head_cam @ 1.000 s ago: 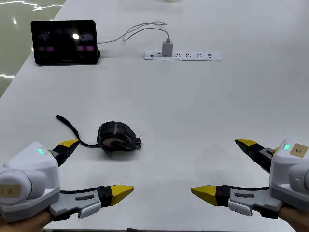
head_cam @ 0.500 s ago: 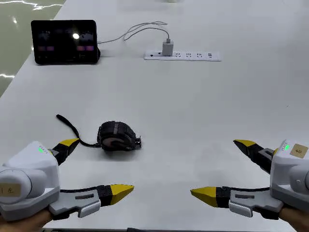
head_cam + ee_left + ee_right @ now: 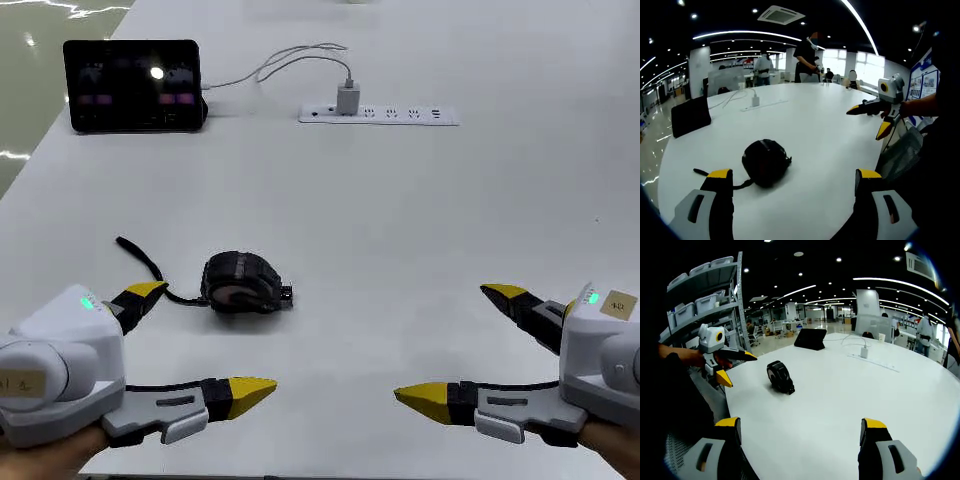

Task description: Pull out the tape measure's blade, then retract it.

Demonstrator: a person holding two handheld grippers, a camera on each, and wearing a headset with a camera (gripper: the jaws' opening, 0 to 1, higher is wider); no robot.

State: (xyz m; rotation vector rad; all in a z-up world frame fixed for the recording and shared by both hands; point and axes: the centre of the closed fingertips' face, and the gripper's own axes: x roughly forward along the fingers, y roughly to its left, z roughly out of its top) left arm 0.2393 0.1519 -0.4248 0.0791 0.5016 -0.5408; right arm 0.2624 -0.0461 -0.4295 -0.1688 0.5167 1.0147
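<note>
The tape measure (image 3: 243, 283) lies near the desk's (image 3: 400, 210) front edge, left of middle. The 2 tools, left gripper (image 3: 207, 339) and right gripper (image 3: 450, 344), hover with jaws spread, likely ready to grab it.

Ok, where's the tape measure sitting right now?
In the head view the tape measure lies on the white table, left of centre, just ahead of the open left gripper.

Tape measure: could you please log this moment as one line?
tape measure: on table, blade in, untouched | left gripper: open, empty | right gripper: open, empty | pull not begun
</note>
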